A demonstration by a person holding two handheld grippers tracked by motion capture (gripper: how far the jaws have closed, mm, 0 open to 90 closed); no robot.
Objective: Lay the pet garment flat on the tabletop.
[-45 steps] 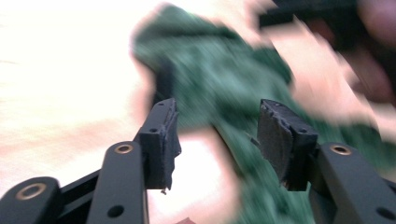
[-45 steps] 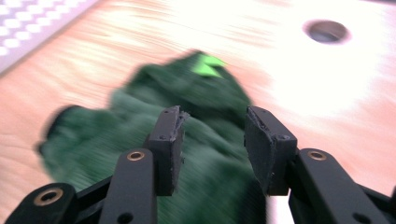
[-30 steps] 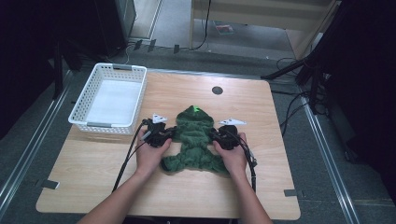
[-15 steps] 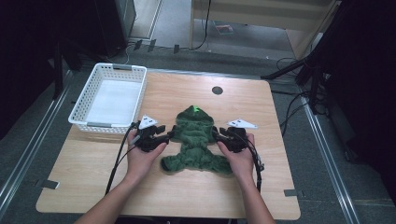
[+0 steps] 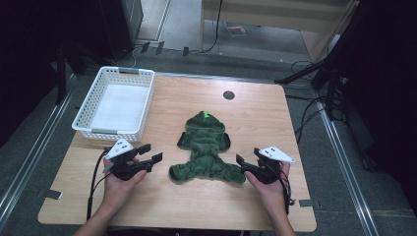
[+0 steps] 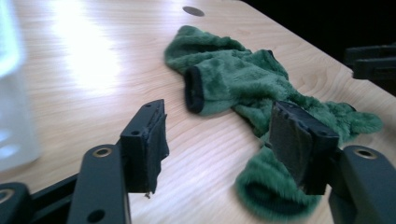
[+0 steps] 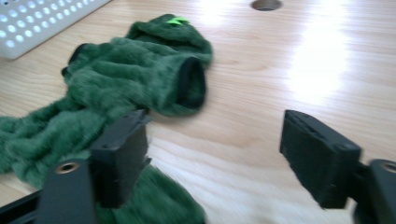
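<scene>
Both of your grippers have drawn away from the green plush garment (image 5: 205, 150) since the earlier frames, when they were pressed against its sides; the jaws of both have just been opening, and nothing sits between either pair now.

Your left gripper (image 5: 151, 155) is released. Its two black jaws stand apart over bare wood, clear of the garment, with the fabric lying beyond them in the left gripper view (image 6: 243, 88). Your left hand (image 5: 119, 178) holds it near the table's front left area, just in front of the white basket (image 5: 117, 105).

Your right gripper (image 5: 242, 163) is likewise released, jaws spread with only tabletop between them. In the right gripper view the garment (image 7: 135, 74) lies beside and partly behind the left-hand jaw; whether that jaw touches the fabric cannot be told. Your right hand (image 5: 269, 182) holds it just beside the garment's lower right corner.

The garment lies flat near the middle of the wooden table (image 5: 196, 211), hood end pointing toward the round hole (image 5: 228, 95) at the far edge.
</scene>
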